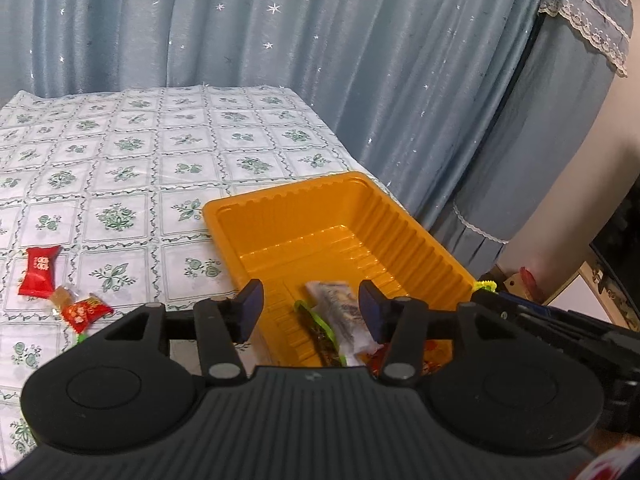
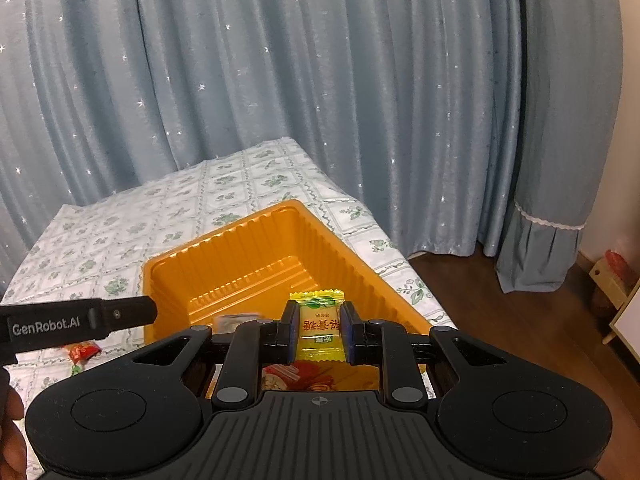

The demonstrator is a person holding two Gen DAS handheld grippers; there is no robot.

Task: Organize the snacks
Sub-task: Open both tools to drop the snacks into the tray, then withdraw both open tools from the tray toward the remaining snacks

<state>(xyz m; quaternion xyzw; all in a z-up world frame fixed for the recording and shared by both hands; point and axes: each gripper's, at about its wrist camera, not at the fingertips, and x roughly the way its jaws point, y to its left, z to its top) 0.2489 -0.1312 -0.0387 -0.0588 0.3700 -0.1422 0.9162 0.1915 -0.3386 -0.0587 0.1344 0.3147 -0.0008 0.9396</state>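
Observation:
An orange plastic tray (image 1: 320, 236) sits near the table's right edge; it also shows in the right wrist view (image 2: 248, 260). My left gripper (image 1: 311, 304) is open and empty above the tray's near end, over a blurred silver packet (image 1: 340, 308) and a green-edged dark snack (image 1: 320, 332) in the tray. My right gripper (image 2: 318, 326) is shut on a yellow candy packet (image 2: 318, 326) and holds it above the tray's near end. Two red candies (image 1: 39, 270) (image 1: 84, 312) lie on the cloth left of the tray.
The table has a green floral cloth (image 1: 140, 160). Blue star curtains (image 1: 320, 60) hang behind it. A wooden floor (image 2: 520, 300) lies to the right, past the table edge. The left gripper's body (image 2: 76, 322) reaches in from the left in the right wrist view.

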